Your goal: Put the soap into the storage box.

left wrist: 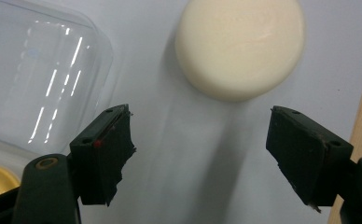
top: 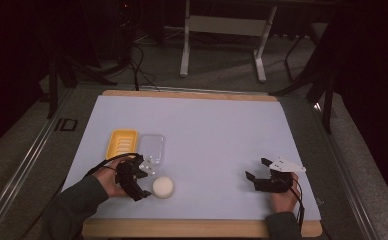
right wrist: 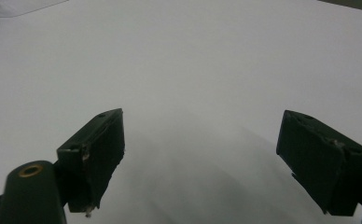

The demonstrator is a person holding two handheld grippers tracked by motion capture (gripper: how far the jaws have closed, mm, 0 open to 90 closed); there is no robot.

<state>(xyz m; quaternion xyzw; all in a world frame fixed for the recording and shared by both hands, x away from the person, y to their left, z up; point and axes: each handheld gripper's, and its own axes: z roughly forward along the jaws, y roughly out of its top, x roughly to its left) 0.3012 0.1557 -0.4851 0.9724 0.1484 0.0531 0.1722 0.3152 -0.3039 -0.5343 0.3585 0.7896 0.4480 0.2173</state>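
The left gripper (left wrist: 200,140) stands spread, nothing between its jaws, aimed at the soap (left wrist: 240,46), which lies flat on the white mat (top: 217,130) just beyond the tips. The soap sits just beside the clear lid (left wrist: 39,74) and near the yellow dish (top: 122,142). The right gripper (top: 258,169) rests spread over bare mat, well apart. Judging by this, the soap is not in the dish and the lid is off: 2 steps seem left.

The round, cream-white, smooth-surfaced puck-shaped bar (top: 163,186) (left wrist: 240,46) lies flat on the white-covered table (top: 212,135), near its front edge, just beside the clear plastic container (top: 152,148) (left wrist: 34,79), touching nothing.
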